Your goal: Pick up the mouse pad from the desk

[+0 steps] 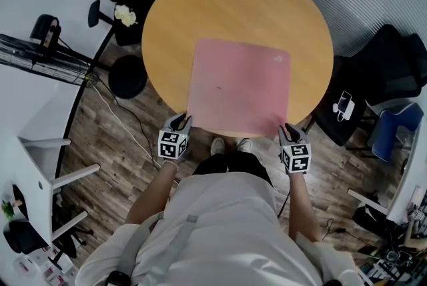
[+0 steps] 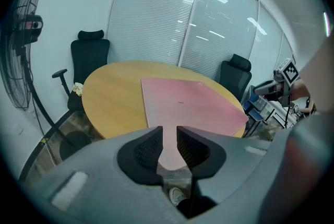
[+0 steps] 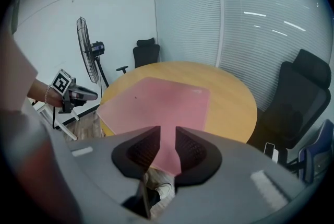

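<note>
— Where's the mouse pad [image 1: 240, 86] now?

— Flat on the round wooden tabletop [image 1: 173, 18], pink, on the side nearest the person. Looking down from above, its near edge runs right along the rim.

— And the tools?

— The left tool [image 1: 179, 123] is at the pad's near left corner and the right tool [image 1: 288, 133] at the near right corner. From above I can't see the gap of either.

— Do their own cameras show it?

— Yes. In the left gripper view the jaws stand apart, with the pad's corner showing in the gap, sticking out past the rim. The ribbed pads aren't pressing on it. The right gripper view shows the same: jaws parted, a pink corner between them, no grip.

— Anything else only one view shows?

— The right gripper view has a standing fan [image 3: 86, 45] by the wall. Only the head view shows a phone [image 1: 344, 105] lying on the black chair to the right.
</note>
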The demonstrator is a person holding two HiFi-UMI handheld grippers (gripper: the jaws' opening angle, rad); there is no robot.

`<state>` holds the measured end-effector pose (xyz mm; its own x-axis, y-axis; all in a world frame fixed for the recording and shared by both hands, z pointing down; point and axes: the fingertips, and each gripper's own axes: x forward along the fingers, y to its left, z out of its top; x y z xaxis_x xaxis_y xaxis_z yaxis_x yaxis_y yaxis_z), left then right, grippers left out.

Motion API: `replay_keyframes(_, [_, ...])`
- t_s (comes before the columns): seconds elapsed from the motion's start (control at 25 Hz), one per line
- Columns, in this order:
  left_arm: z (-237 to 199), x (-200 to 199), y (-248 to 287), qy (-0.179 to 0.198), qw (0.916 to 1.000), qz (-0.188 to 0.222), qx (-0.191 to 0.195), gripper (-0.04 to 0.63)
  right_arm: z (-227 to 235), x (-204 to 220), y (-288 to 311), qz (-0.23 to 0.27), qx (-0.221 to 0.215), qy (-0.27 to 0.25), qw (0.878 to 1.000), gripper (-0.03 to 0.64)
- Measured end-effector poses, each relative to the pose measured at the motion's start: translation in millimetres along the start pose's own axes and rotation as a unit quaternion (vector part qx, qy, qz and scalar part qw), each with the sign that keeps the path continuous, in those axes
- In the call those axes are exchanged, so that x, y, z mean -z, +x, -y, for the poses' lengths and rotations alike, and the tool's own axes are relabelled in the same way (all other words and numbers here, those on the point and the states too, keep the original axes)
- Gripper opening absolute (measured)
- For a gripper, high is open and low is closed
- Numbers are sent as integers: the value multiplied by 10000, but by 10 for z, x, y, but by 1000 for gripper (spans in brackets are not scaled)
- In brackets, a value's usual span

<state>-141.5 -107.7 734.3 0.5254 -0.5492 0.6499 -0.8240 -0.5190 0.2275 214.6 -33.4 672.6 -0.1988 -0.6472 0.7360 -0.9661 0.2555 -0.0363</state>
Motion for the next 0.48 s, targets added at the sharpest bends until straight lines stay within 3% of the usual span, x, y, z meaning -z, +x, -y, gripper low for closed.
replay_keyframes(0.48, [-47,395,96,-368,9983,-453,3,133,280,632,229,-618,56,497,9968,115])
